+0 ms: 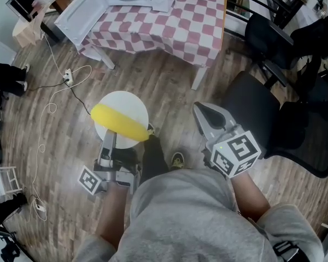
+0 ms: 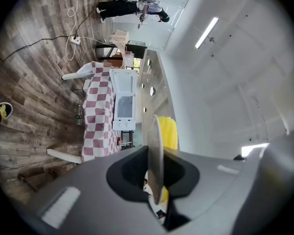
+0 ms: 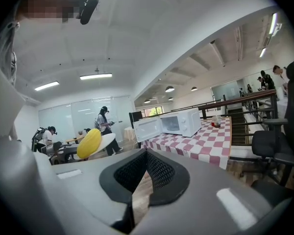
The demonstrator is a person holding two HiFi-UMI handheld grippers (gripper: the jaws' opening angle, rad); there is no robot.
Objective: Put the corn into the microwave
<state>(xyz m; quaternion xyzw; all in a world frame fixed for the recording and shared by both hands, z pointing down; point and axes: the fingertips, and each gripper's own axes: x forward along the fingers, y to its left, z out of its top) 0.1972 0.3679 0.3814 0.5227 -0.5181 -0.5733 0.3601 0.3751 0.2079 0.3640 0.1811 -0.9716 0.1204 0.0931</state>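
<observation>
Head view: plate in left jaws

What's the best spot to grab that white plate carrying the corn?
Its thin rim, coming in level from the side nearest the person: the plate is flat and the corn lies on top. The left hand-held gripper clamps it that way.

**Clerk:** Lighting?

**Inspector:** Bright, even. Ceiling strip lights give it; they streak white in the left gripper view. Shadows on the wood floor are faint. The plate is near washed out.

**Clerk:** Picture faults?

**Inspector:** Both gripper views bulge inside a dark round border, foreground soft and unfocused. The head view bows at its corners.
</observation>
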